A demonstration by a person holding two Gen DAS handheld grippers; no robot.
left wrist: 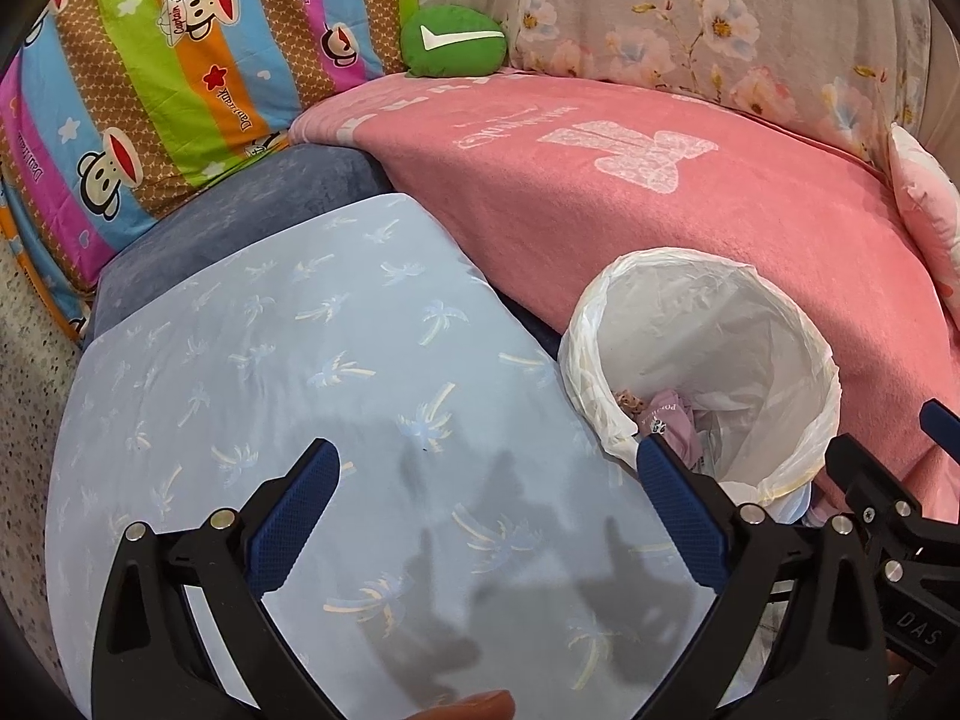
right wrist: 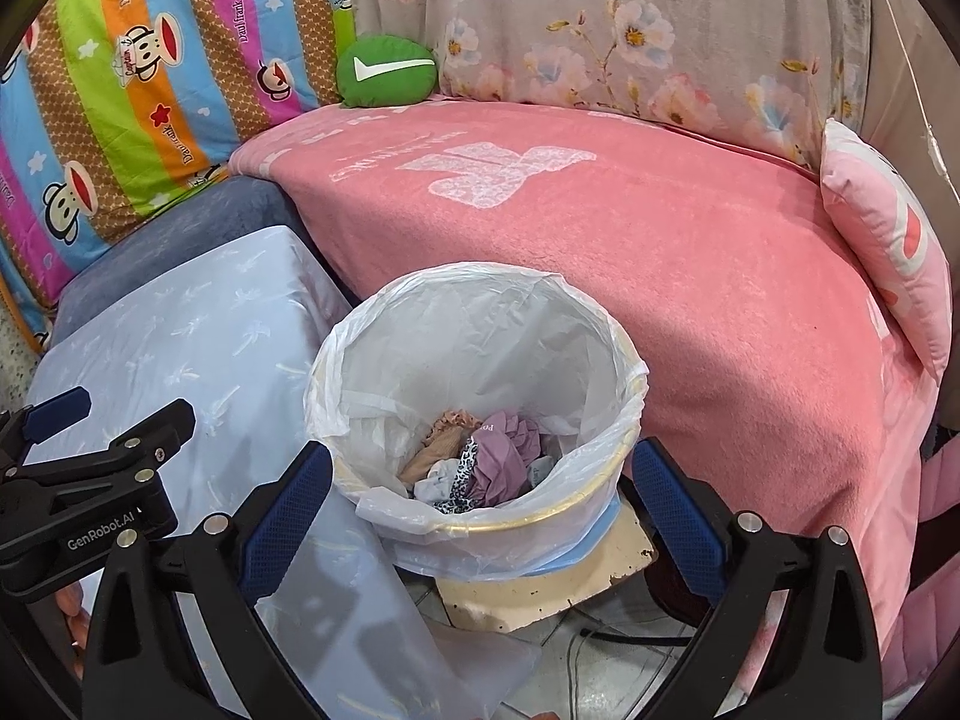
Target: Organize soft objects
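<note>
Both my grippers, left (left wrist: 486, 510) and right (right wrist: 480, 510), hang spread apart and empty. Several soft items (right wrist: 480, 462) already lie in the lined bin (right wrist: 624, 360) beneath my right one. Next, I judge, reach ahead for the green plush (right wrist: 387, 69).

Crumpled soft garments (right wrist: 474, 462) piled in lined bin (right wrist: 624, 372).

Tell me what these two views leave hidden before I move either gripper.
- Bin contents: the left wrist view shows only a sliver behind its rim; the right wrist view shows only the top layer of crumpled cloth.
- Pink pillow: cut off by the right edge in both views.
- Blue cushion: mostly covered by the palm-print sheet.
- Floor under the bin: largely hidden.
</note>
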